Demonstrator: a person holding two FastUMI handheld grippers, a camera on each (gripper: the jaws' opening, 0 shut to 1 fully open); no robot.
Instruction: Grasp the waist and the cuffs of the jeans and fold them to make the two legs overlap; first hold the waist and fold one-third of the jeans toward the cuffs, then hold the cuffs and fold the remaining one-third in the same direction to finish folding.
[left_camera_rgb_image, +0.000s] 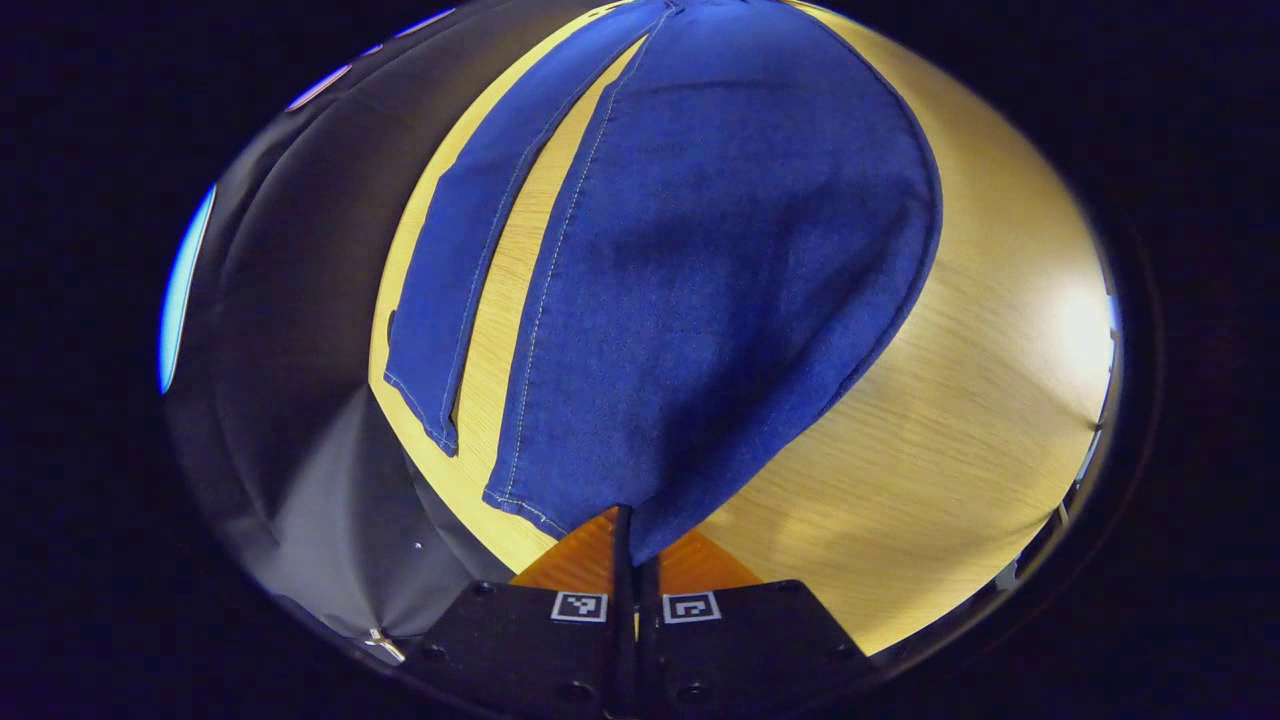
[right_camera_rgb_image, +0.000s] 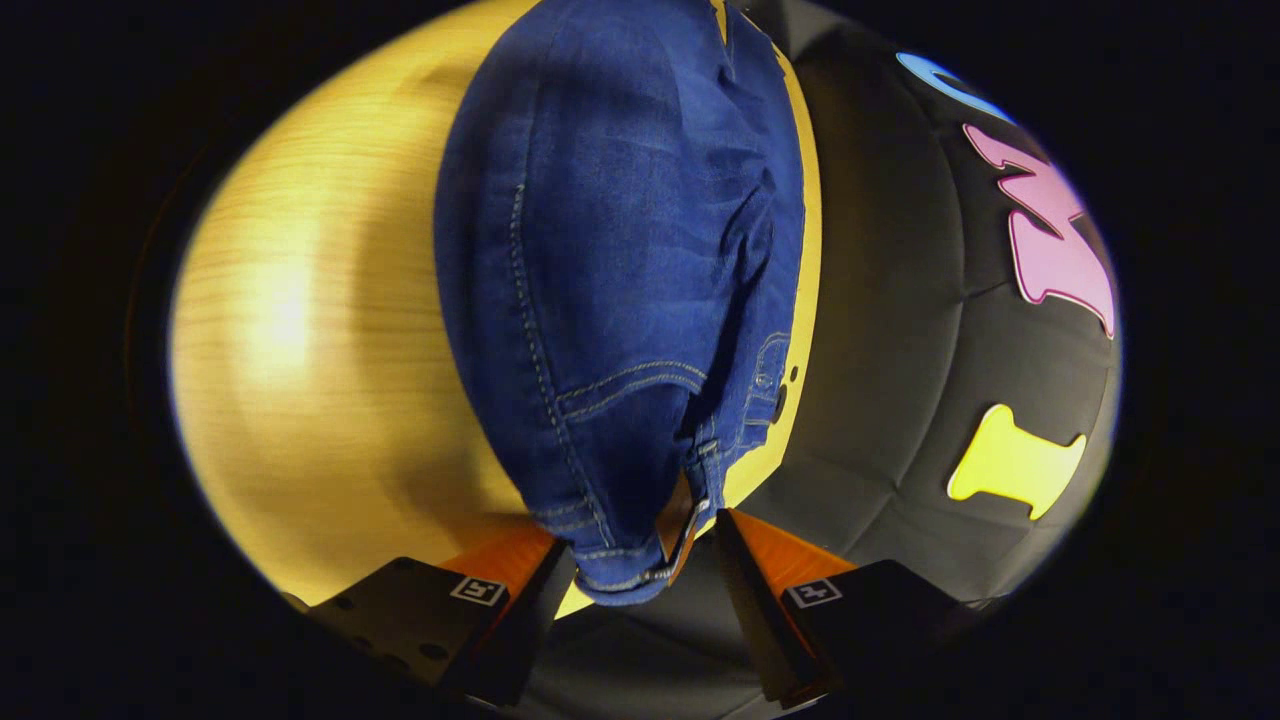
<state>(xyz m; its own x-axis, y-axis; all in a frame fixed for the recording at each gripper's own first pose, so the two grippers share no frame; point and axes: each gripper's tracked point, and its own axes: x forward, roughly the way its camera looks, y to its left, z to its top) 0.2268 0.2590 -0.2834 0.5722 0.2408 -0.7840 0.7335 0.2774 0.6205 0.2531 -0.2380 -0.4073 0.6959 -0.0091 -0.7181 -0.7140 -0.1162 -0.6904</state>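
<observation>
Jeans (left_camera_rgb_image: 700, 280) lie on the wooden table (left_camera_rgb_image: 960, 420), reaching ahead of both grippers. Left gripper (left_camera_rgb_image: 634, 560) is pressed together, pinching the near leg's cuff, with the other leg lying flat to its left across a strip of bare wood. Right gripper (right_camera_rgb_image: 640, 565) stands spread, the waist (right_camera_rgb_image: 640, 560) sitting between its fingers but not clamped. Judged from this, the leg-overlap fold is only beginning; next the right gripper must close on the waist before both lift and carry this leg across.

Bare surface (right_camera_rgb_image: 300, 330) lies open beside the jeans (right_camera_rgb_image: 620, 250), giving room to pass there. On the other side the booth wall (right_camera_rgb_image: 900, 330) hangs close by the surface's edge.
</observation>
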